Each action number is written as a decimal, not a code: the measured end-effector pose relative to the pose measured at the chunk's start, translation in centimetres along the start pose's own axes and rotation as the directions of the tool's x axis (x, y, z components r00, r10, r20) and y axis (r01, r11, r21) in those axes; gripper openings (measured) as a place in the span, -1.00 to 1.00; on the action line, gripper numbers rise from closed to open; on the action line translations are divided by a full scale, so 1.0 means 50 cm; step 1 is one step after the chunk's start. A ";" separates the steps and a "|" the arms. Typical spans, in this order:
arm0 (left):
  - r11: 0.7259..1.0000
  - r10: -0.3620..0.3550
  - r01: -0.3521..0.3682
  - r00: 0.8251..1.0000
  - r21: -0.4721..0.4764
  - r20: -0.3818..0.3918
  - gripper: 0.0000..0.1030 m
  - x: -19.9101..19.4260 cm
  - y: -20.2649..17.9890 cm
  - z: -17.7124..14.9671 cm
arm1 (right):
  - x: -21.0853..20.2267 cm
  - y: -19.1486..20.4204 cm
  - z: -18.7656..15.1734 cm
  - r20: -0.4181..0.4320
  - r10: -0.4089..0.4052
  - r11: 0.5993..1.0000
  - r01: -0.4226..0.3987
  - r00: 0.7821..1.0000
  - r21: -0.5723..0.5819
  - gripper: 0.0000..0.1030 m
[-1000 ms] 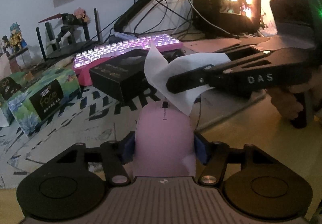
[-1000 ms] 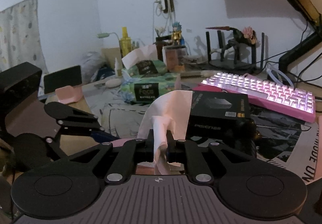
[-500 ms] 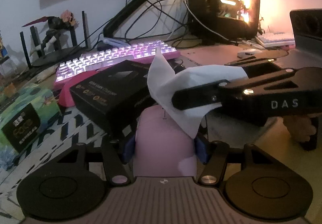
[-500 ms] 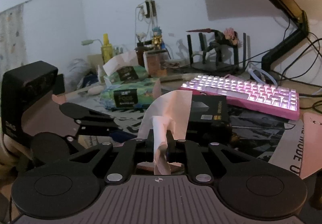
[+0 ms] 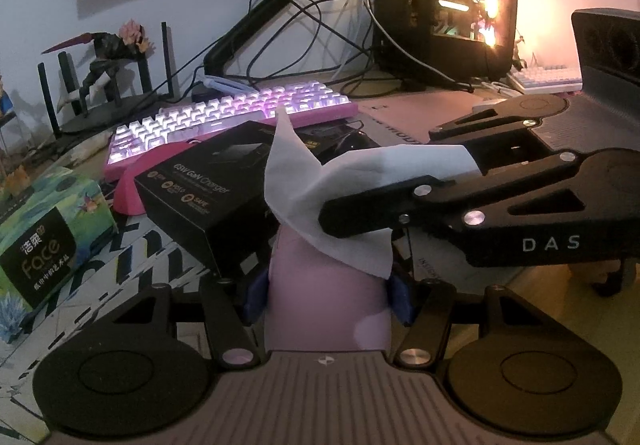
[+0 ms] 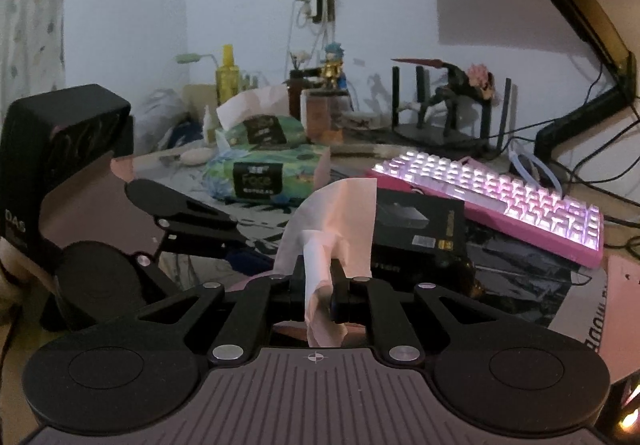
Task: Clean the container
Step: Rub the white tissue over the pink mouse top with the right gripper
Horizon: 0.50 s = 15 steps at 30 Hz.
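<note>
My left gripper (image 5: pixel 326 297) is shut on a pink container (image 5: pixel 326 305), held between its blue pads above the desk mat. My right gripper (image 6: pixel 318 285) is shut on a white tissue (image 6: pixel 332 217). In the left wrist view the right gripper (image 5: pixel 352 217) reaches in from the right, and the tissue (image 5: pixel 316 197) hangs over the far end of the pink container, touching its top. In the right wrist view the left gripper's fingers (image 6: pixel 200 221) show at the left; the container is mostly hidden behind the tissue.
A black charger box (image 5: pixel 208 185) lies just beyond the container. A lit pink keyboard (image 5: pixel 224 117) sits behind it. Green tissue packs (image 5: pixel 44 237) lie at the left. A figurine (image 5: pixel 104 65), monitor arm (image 5: pixel 256 17) and glowing PC case (image 5: pixel 444 1) stand at the back.
Both grippers have stayed shut. The left wrist view has swung slightly, bringing the tissue pack back into sight. The tissue stays draped on the container's far end, shifted a little lower.
</note>
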<state>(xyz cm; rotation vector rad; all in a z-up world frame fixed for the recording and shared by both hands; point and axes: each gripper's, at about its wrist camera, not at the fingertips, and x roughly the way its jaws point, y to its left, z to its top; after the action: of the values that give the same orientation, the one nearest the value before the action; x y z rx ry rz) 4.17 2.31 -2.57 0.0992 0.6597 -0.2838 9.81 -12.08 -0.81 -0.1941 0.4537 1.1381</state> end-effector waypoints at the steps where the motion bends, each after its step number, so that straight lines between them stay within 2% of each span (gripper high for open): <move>1: 1.000 0.000 0.000 1.000 -0.001 0.000 0.16 0.000 0.000 0.000 | 0.000 -0.001 0.000 0.001 -0.002 1.000 0.002 1.000 0.005 -0.76; 15: 1.000 0.006 -0.006 1.000 -0.011 -0.001 0.16 0.004 0.000 0.004 | -0.003 -0.006 -0.005 -0.001 -0.044 0.999 0.044 0.999 0.023 -0.76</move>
<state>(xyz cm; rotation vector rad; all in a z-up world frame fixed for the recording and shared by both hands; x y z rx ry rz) 4.42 2.26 -2.54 0.0913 0.6620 -0.2742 9.98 -12.43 -0.98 -0.1834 0.4604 1.0891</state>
